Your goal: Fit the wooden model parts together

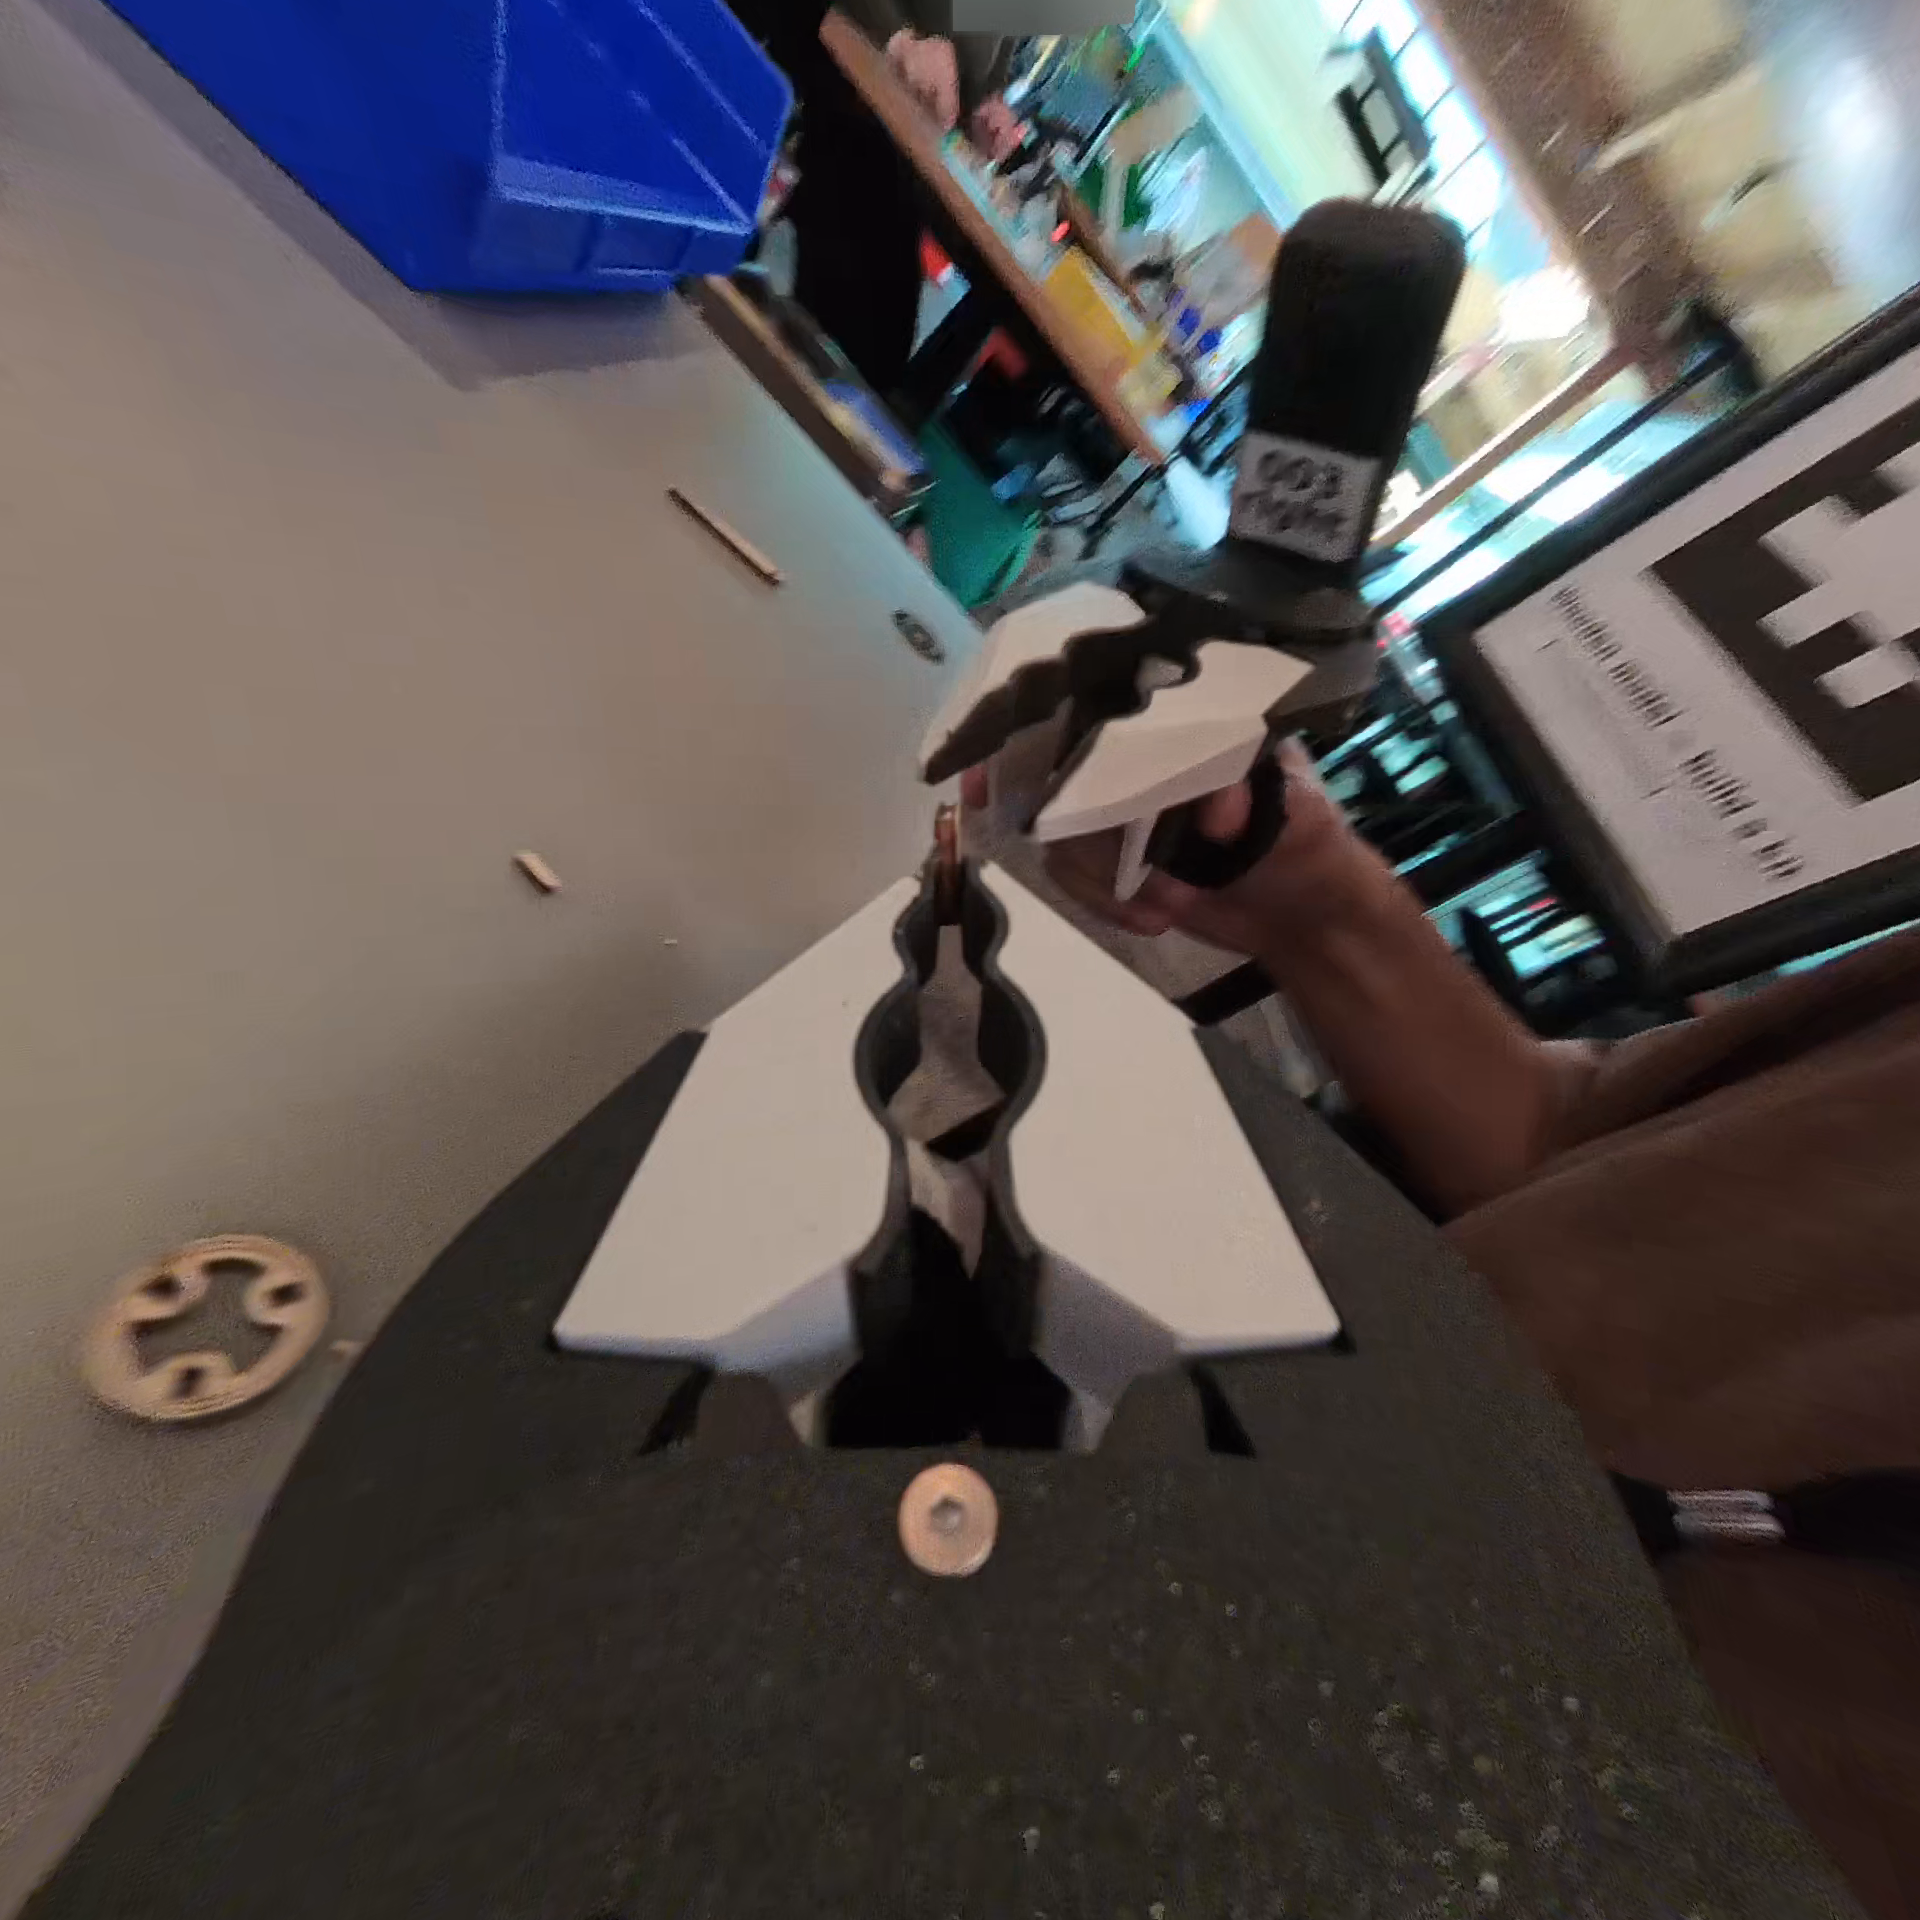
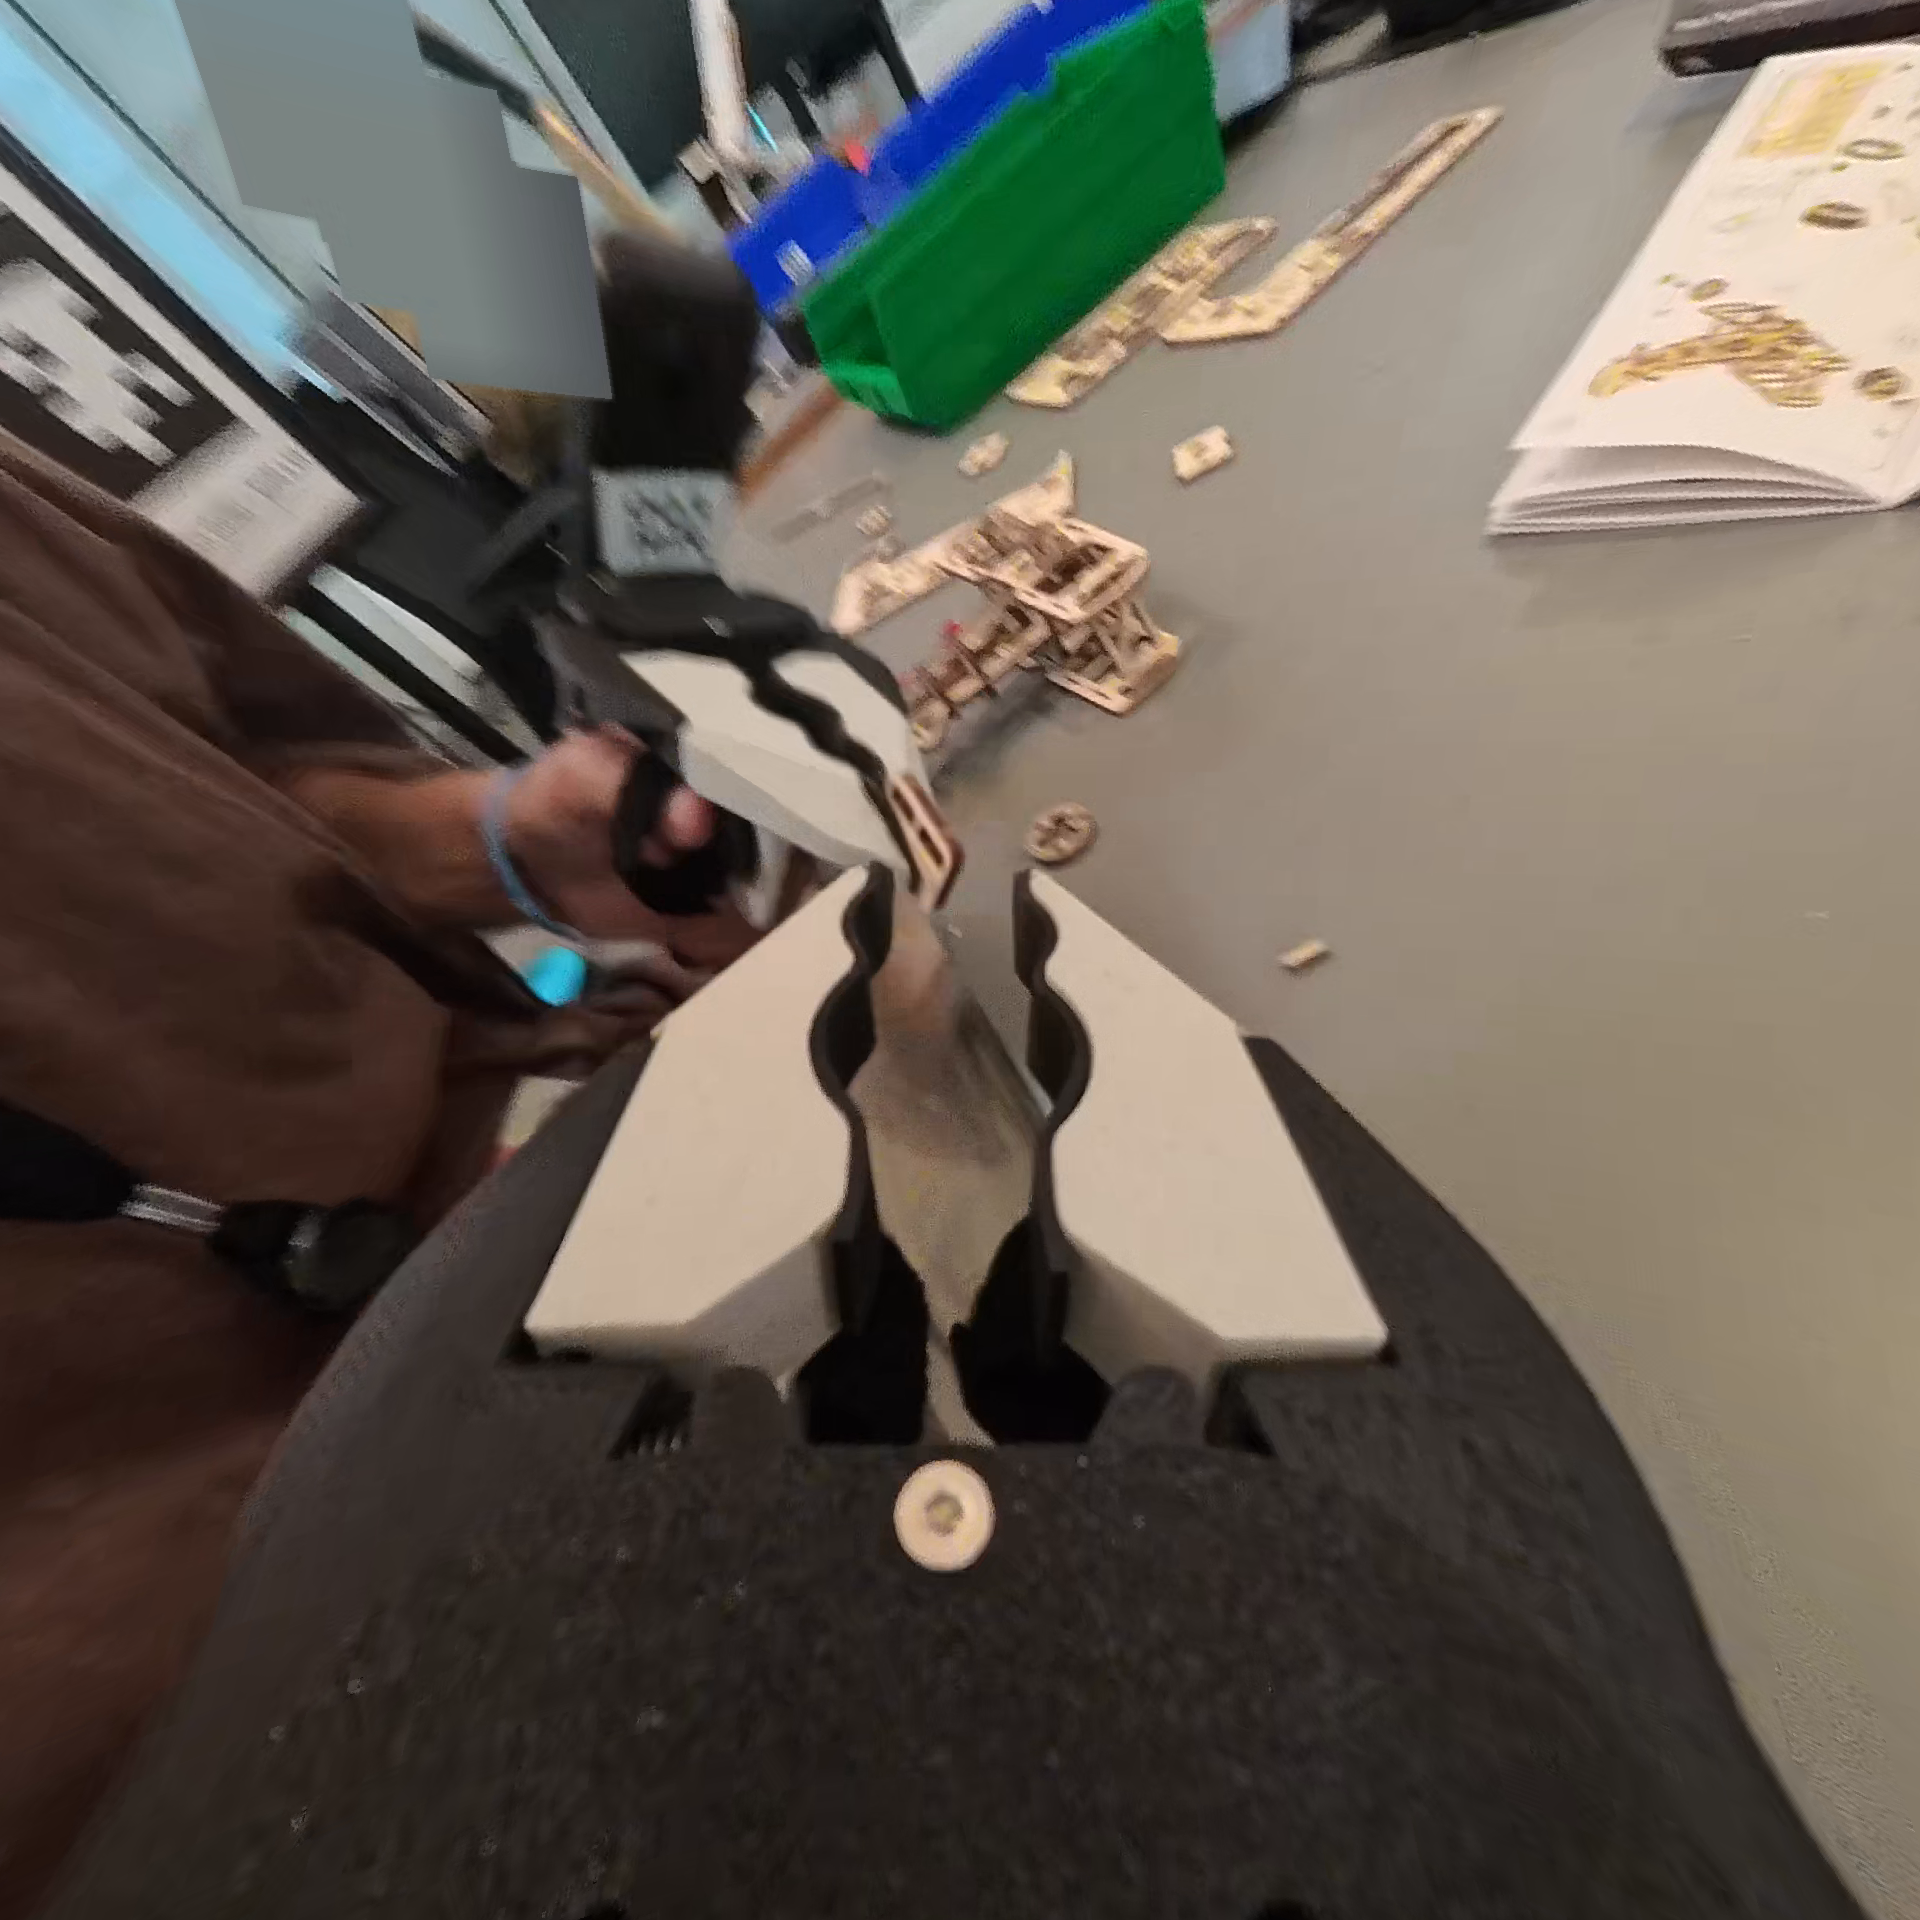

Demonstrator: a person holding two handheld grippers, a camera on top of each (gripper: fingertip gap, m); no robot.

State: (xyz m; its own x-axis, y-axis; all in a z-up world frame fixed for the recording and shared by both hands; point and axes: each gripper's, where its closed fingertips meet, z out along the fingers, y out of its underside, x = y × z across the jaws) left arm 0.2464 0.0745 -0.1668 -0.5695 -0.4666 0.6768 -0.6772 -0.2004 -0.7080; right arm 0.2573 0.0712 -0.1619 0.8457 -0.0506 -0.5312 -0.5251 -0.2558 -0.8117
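My left gripper is shut on a small flat wooden piece, seen edge-on and sticking out past the fingertips. In the right wrist view the left gripper holds this slotted wooden piece just ahead of my right gripper. The right gripper's jaws stand apart, and I see no part between them. The right gripper also shows in the left wrist view, just above the held piece. A partly built wooden model stands on the grey table beyond both grippers.
A wooden ring gear, a thin stick and a small chip lie on the table. So do a small gear, punched wooden sheets, a green bin, a blue bin and an open booklet.
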